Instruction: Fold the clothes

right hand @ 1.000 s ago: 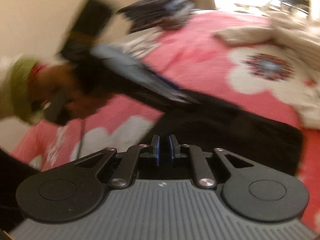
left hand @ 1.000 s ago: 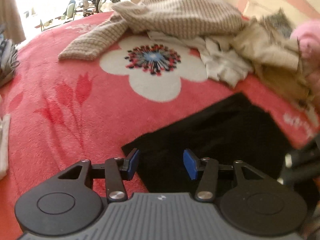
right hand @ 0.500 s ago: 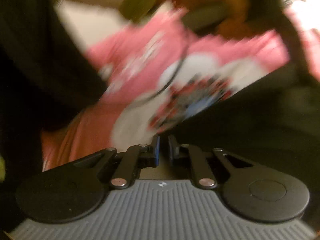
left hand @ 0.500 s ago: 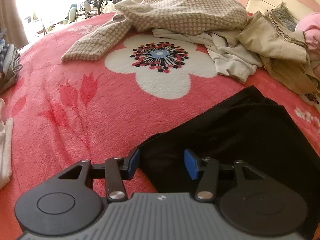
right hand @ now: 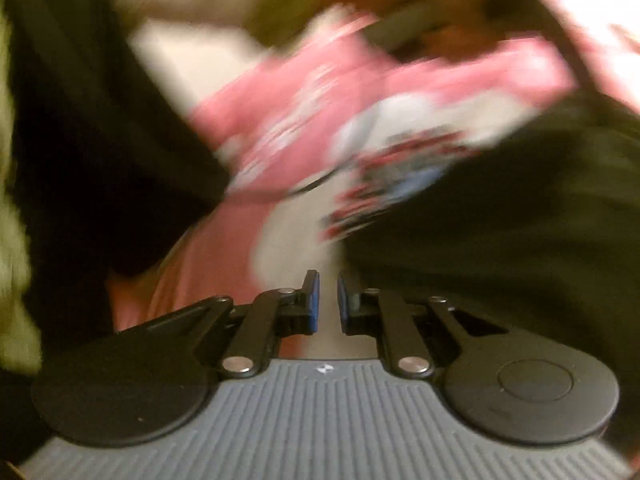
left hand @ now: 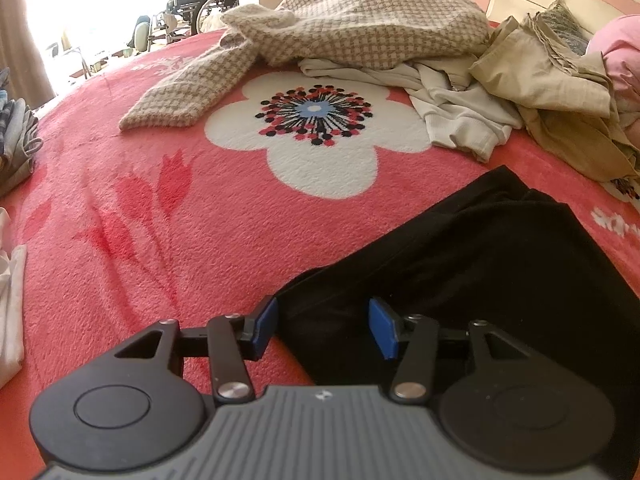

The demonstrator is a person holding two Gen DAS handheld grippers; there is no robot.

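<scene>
While the black cloth [left hand: 480, 264] lies flat on the red blanket [left hand: 160, 240], the left gripper [left hand: 324, 326] sits over its near corner. Its blue pads are partly apart, with the cloth's edge between them, but they do not squeeze it. Farther back are a checked sweater [left hand: 352, 28], a white shirt [left hand: 460, 116] and tan clothes [left hand: 560, 92] in a heap. The right gripper [right hand: 327, 300] is almost closed with nothing in it. Its picture is very blurry, with the black cloth [right hand: 500, 220] close by.
</scene>
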